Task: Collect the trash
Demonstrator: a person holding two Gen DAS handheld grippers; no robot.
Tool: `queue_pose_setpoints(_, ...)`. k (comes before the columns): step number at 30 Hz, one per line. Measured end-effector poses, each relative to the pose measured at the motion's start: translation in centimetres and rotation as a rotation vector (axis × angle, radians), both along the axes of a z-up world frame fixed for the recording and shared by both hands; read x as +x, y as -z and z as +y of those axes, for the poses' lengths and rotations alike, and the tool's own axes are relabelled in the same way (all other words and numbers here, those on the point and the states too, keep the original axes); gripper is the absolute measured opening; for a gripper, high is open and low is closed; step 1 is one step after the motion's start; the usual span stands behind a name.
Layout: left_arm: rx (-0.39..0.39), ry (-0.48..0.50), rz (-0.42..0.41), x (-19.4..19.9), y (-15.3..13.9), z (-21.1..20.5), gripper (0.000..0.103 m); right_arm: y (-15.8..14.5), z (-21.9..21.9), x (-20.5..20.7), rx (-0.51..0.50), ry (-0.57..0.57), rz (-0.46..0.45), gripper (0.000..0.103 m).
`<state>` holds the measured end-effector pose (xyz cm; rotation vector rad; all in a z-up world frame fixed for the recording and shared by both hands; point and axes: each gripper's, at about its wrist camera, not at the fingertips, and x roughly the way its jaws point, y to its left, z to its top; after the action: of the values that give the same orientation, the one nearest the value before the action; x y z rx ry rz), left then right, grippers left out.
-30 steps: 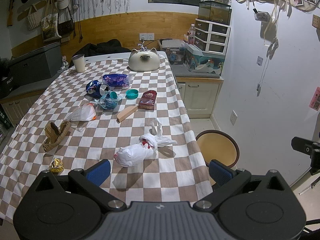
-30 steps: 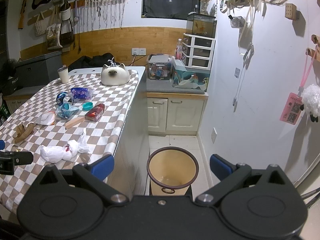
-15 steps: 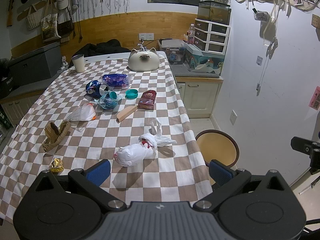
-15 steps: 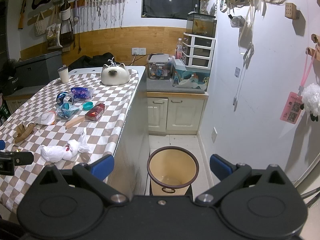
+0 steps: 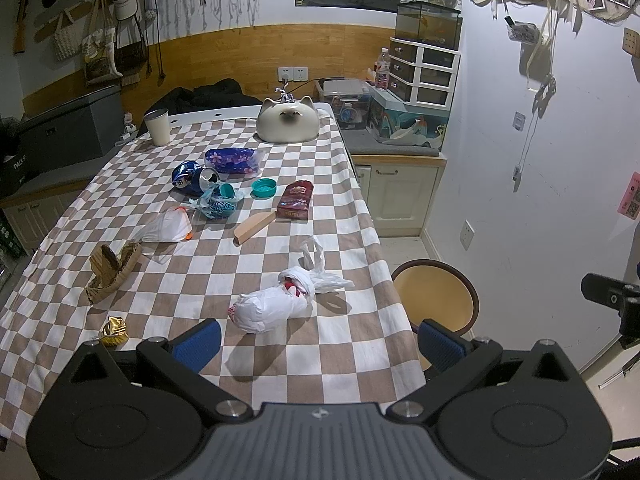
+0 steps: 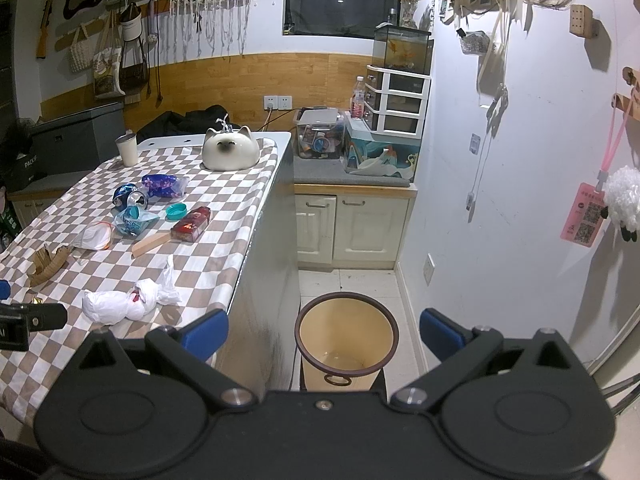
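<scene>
No change over the last second: left claw (image 5: 318,340) and right claw (image 6: 324,330) both released, empty. White knotted plastic bag (image 5: 276,306) lies near table (image 5: 200,280) front-right corner; collection not begun

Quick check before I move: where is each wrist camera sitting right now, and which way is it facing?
Left wrist: above the table's near end, looking along it at the tied white bag; own open left gripper shows.
Right wrist: off the table's corner, over the floor, looking down at the bin; own open right gripper shows.
Shared: bag, bin, cat-shaped ornament; each glimpses the other gripper at its edge.
</scene>
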<state>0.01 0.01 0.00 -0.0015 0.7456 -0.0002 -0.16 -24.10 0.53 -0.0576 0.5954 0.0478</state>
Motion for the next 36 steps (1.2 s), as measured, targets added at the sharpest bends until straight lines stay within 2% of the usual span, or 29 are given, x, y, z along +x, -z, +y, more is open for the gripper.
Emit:
queue_pose_setpoints(26,0.004,-0.001,-0.006,-0.1,-0.1,0.1,0.103,0.1,0.0,0.4,-0.004,0.001,-0.003,0.103)
queue_pose_setpoints(36,-0.009,-0.045,-0.036,0.8,-0.4,2.5,0.103,-0.6,1.5,1.1,-0.031,-0.021,-0.051,0.103)
